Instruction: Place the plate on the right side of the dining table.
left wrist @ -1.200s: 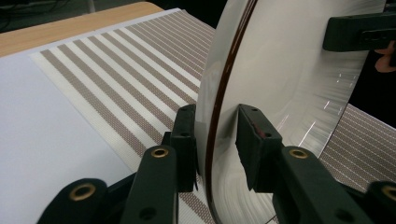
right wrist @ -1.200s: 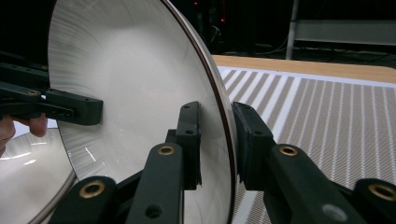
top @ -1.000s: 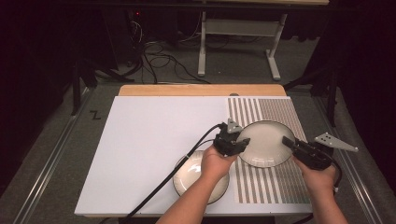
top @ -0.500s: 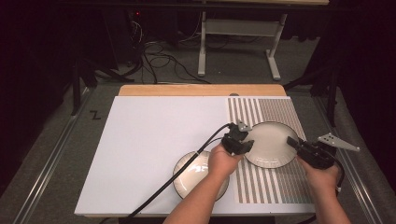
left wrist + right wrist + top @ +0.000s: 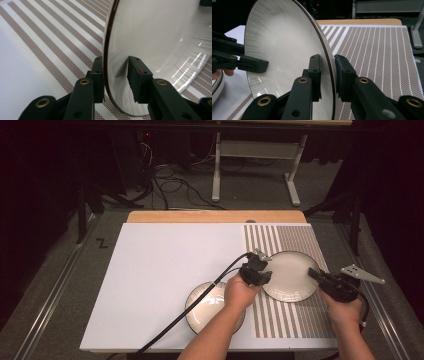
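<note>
A white plate with a dark rim sits over the striped placemat on the right part of the desk, and both grippers have hold of it from opposite edges. The left gripper clasps the plate's near-left edge; in the left gripper view its fingers straddle the dark rim, one under the plate and one on its inner face, closed on it. The right gripper takes the plate's right edge; in the right gripper view its fingers pinch the rim between them, and the left gripper appears farther off at the plate's far side. In both gripper views the plate looks lifted clear of the stripes beneath it. A second white plate lies flat on the white desk surface just left of the placemat, partly beneath the left forearm.
</note>
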Available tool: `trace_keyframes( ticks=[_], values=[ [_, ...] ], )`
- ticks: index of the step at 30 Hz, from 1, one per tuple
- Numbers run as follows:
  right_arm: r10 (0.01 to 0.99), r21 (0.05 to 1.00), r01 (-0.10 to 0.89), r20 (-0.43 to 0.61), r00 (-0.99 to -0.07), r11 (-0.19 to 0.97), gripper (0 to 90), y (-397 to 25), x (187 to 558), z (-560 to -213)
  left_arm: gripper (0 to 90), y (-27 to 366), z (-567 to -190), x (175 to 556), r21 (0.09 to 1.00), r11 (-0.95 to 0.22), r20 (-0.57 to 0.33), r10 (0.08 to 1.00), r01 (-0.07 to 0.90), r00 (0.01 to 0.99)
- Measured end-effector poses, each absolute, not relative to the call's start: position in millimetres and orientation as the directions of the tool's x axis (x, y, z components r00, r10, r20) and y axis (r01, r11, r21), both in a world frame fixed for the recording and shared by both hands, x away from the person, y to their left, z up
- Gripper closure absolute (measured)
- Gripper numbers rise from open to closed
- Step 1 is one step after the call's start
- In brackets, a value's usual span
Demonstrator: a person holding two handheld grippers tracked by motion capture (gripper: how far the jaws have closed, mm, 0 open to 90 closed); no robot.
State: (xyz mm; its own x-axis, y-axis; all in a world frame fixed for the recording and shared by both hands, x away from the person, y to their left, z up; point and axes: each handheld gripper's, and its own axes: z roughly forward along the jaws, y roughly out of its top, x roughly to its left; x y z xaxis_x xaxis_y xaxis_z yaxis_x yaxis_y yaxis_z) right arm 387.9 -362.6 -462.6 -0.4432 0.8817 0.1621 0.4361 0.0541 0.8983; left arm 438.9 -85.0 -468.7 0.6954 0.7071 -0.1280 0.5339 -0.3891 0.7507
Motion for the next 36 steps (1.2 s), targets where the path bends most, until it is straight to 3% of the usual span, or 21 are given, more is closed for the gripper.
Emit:
trace_keyframes(
  ticks=[9,36],
  values=[
    [0.876,0.899,0.432,0.148,-0.46,0.075,83.2,-361,388,-466,63.7,-82,-470,444,0.755,-0.354,-0.13,0.744,0.552,0.656],
    [0.895,0.892,0.442,0.121,-0.43,0.092,83.0,-358,387,-464,48.1,-22,-442,416,0.854,-0.242,-0.143,0.743,0.461,0.654]
  ],
)
